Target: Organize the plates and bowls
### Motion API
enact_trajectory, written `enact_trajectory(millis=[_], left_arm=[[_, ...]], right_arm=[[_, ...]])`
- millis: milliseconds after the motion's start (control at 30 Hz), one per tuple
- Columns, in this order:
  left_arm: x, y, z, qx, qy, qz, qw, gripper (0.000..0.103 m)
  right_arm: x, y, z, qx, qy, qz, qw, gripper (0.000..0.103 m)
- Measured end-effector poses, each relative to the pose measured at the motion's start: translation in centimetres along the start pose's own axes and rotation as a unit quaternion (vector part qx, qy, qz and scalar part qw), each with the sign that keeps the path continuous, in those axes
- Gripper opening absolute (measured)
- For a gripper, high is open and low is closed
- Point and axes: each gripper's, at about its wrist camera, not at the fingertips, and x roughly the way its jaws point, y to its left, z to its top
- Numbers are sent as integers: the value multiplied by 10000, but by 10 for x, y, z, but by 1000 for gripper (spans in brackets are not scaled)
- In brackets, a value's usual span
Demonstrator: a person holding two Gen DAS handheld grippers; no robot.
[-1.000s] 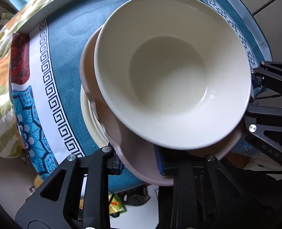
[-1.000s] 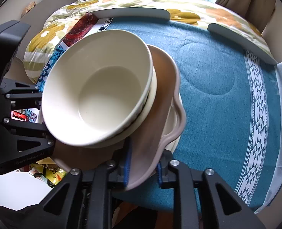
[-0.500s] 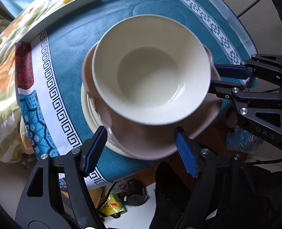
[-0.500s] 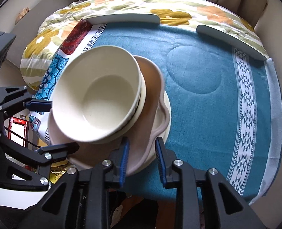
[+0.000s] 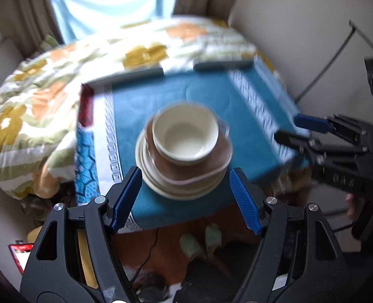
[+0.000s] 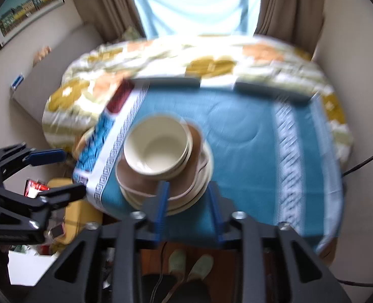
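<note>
From the left wrist, the left gripper [image 5: 186, 197] stands wide apart and empty above the stack, where a cream bowl [image 5: 185, 135] sits on a brown plate [image 5: 199, 168] atop cream plates [image 5: 156, 181] on the teal tablecloth [image 5: 176, 93], with the right gripper [image 5: 291, 128] off to the right. From the right wrist, the right gripper [image 6: 187, 202] has its jaws opening with nothing between them, the bowl [image 6: 158, 146] and plates just beyond its fingertips, near the cloth's left edge.

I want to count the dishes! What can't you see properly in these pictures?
- Right wrist view: motion blur smears the round cream bowl and the brown wavy-edged plate.
- Both views: the bowl and brown plate cover the pale plates underneath, so there is no sure count.
- Left wrist view: the edge cuts off the right gripper.
</note>
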Motion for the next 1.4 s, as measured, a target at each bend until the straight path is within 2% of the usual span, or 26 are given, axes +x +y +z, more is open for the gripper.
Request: enact_trajectory(millis=[67, 100, 133, 167, 233, 300, 367, 433, 567, 733, 1400], left_arm=[[-37, -4, 4, -223, -657, 58, 9976, 70], [-55, -5, 6, -329, -988, 89, 9945, 71], [-70, -6, 8, -404, -1273, 124, 9910, 76], [-85, -7, 10, -469, -1590, 196, 9860, 87], [-111, -12, 11, -547, -2179, 486, 9732, 103], [-131, -19, 11, -473, -2740, 815, 9571, 103], [-140, -23, 13, -396, -2931, 983, 9502, 103], [-141, -26, 16, -421, -2968, 1070, 9480, 103], [-136, -31, 15, -466, -2999, 914, 9484, 103], [-129, -37, 9, -425, -3004, 1060, 9469, 103], [-115, -41, 18, -249, -2975, 1066, 9484, 103]], right_arm=[[-38, -2, 6, 76, -524, 11, 9986, 83], [-56, -2, 9, 106, -794, 0, 9968, 86], [-71, -4, 12, 107, -1026, -70, 9946, 87], [-87, -3, 13, 81, -1268, -199, 9917, 90], [-112, -1, 17, 14, -1684, -391, 9849, 90], [-135, 0, 19, 12, -2124, -542, 9757, 90], [-152, 2, 19, 46, -2516, -725, 9651, 91], [-159, 3, 21, 9, -2756, -848, 9575, 91], [-158, 8, 16, -77, -3003, -945, 9491, 91], [-151, 7, 10, 6, -2979, -1053, 9488, 94], [-152, -9, 13, 269, -2985, -1027, 9485, 94]])
